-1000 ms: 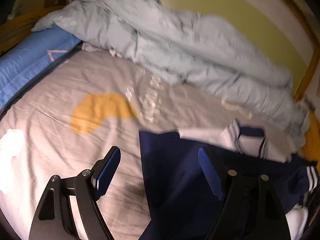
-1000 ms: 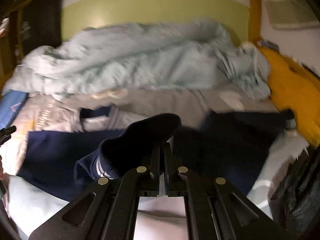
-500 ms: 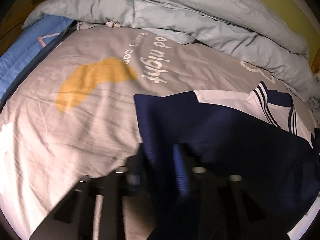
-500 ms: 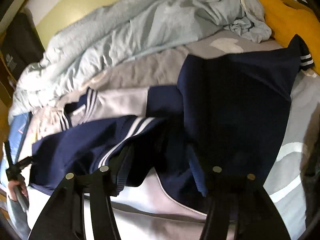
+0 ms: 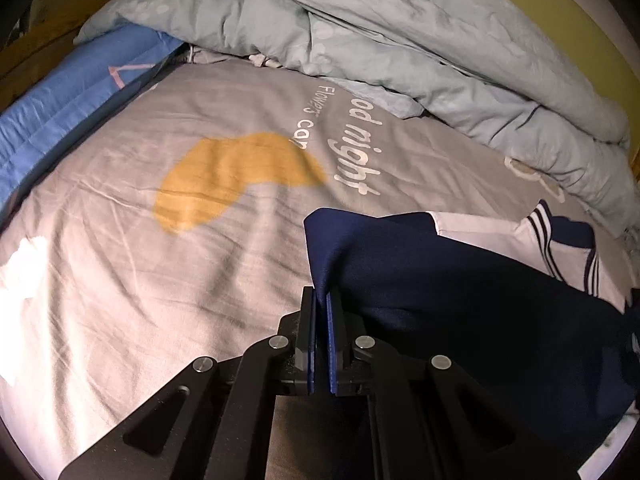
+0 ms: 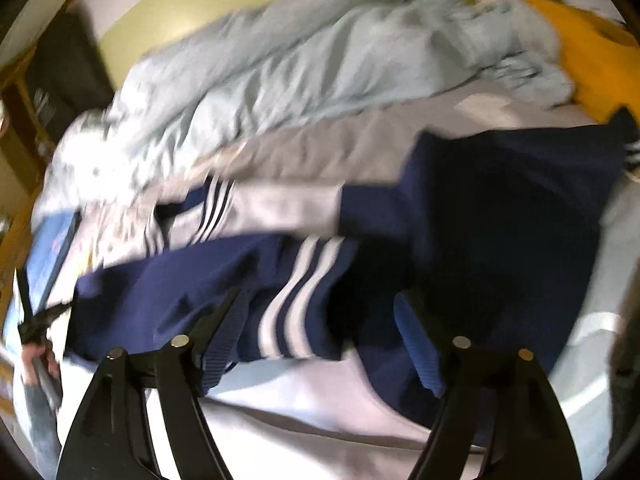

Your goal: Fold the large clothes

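A navy and white jacket (image 5: pixel 460 300) with striped trim lies spread on the bed. My left gripper (image 5: pixel 321 300) is shut on its near left edge, and a fold of navy cloth rises from between the pads. In the right wrist view the jacket (image 6: pixel 500 200) stretches across the frame, with a white-striped sleeve (image 6: pixel 296 292) folded over its body. My right gripper (image 6: pixel 320 320) hovers just over that sleeve. Its jaws are opening, and the pads stand well apart from the cloth lying below between them. The left gripper (image 6: pixel 36 320) and the hand holding it show at the far left.
The grey bed sheet (image 5: pixel 160 280) bears an orange moon and white lettering. A rumpled pale blue duvet (image 5: pixel 400 40) is heaped along the back. A blue mat (image 5: pixel 60 104) runs along the left side. An orange cloth (image 6: pixel 592 60) lies at the back right.
The left gripper came down and closed on the jacket's edge. The right gripper opened and let go of the dark sleeve, which now lies across the jacket.
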`<act>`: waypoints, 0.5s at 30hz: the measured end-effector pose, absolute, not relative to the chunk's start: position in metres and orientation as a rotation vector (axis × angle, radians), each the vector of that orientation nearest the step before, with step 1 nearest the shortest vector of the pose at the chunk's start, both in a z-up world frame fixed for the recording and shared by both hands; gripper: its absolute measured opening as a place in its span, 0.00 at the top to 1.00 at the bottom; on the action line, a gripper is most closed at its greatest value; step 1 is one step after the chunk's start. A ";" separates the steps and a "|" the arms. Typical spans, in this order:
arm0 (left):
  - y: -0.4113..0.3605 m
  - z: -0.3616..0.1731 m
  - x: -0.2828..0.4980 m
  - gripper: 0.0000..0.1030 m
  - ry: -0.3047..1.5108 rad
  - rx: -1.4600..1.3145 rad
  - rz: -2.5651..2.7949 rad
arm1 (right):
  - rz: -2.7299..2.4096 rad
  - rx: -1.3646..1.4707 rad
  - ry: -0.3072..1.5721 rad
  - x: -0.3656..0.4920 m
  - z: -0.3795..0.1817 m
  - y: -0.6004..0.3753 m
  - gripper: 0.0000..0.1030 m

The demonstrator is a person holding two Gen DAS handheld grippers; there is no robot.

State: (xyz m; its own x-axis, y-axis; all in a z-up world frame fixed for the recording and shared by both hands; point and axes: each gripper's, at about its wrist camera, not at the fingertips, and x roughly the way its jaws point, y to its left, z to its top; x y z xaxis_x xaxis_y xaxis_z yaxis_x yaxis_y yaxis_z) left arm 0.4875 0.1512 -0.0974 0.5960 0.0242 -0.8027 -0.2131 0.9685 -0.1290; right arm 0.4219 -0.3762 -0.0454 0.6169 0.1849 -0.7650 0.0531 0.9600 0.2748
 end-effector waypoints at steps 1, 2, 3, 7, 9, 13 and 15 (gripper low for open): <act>0.151 -0.098 0.488 0.95 0.924 -0.218 0.140 | 0.089 0.273 0.944 0.429 -0.053 -0.371 0.26; 0.152 -0.100 0.488 0.95 0.927 -0.223 0.140 | 0.078 0.264 0.971 0.432 -0.060 -0.367 0.26; 0.153 -0.101 0.489 0.95 0.932 -0.230 0.141 | 0.056 0.253 1.001 0.438 -0.067 -0.364 0.35; 0.154 -0.104 0.490 0.95 0.940 -0.236 0.150 | 0.061 0.272 0.990 0.442 -0.067 -0.362 0.96; 0.153 -0.104 0.490 0.95 0.942 -0.225 0.154 | 0.030 0.214 0.862 0.429 -0.042 -0.359 0.97; 0.152 -0.104 0.490 0.95 0.942 -0.224 0.158 | 0.011 0.103 0.658 0.402 -0.002 -0.351 0.97; 0.152 -0.104 0.490 0.95 0.943 -0.227 0.157 | -0.018 0.042 0.682 0.408 -0.009 -0.348 0.97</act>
